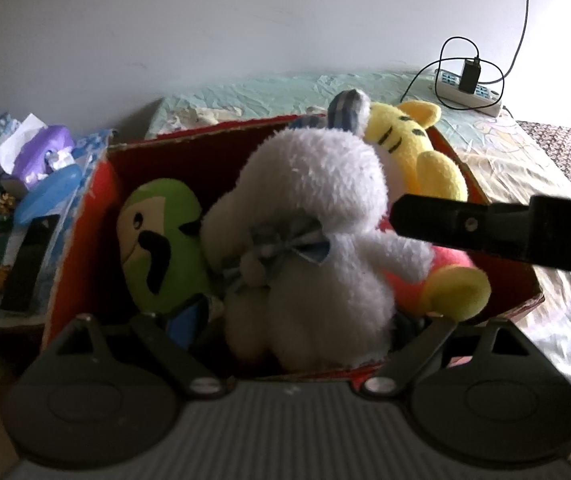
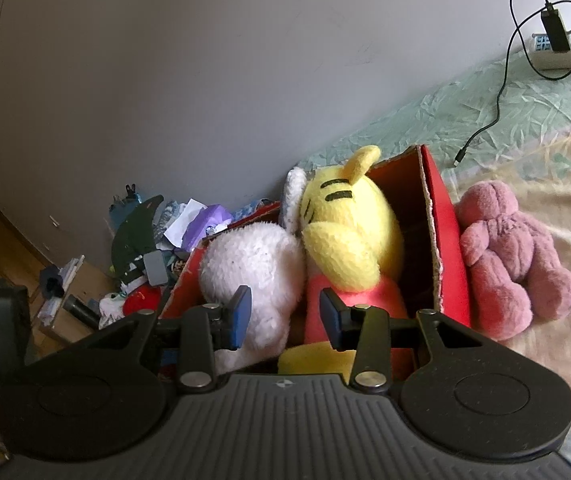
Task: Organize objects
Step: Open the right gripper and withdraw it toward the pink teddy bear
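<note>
Plush toys fill most of the red cardboard box (image 1: pixel 85 216) on the bed, so the sorting looks well advanced. Nearest the left gripper (image 1: pixel 293 332), whose fingers stand spread on either side of the lower body of the white fluffy plush with a blue-checked bow (image 1: pixel 317 216) without visibly pressing on it (its fingertips are sunk out of sight behind the fur and the box's near wall), that white toy sits upright in the middle of the box. Left of it inside the box lies the green round plush with a black moustache (image 1: pixel 157 240); right of it, and further back, leans the yellow striped tiger plush in a pink-red top (image 1: pixel 417 152).

The right gripper (image 2: pixel 285 316) hovers at the box's near edge, blue pads apart, nothing between them; behind the gap lie the white toy and the tiger's red belly. Outside the box, just beyond its right wall, the pink fuzzy plush bear (image 2: pixel 509 256) lies on the pale patterned bedsheet (image 2: pixel 545 140), so by my judgement one toy at least is left to put in.

Farther off, past the box's left wall, a cluttered heap of papers and packets (image 1: pixel 25 184) is too blurred to sort out. Beyond the box's far wall, a white power strip with a black charger (image 1: pixel 469 88) rests on the sheet.
</note>
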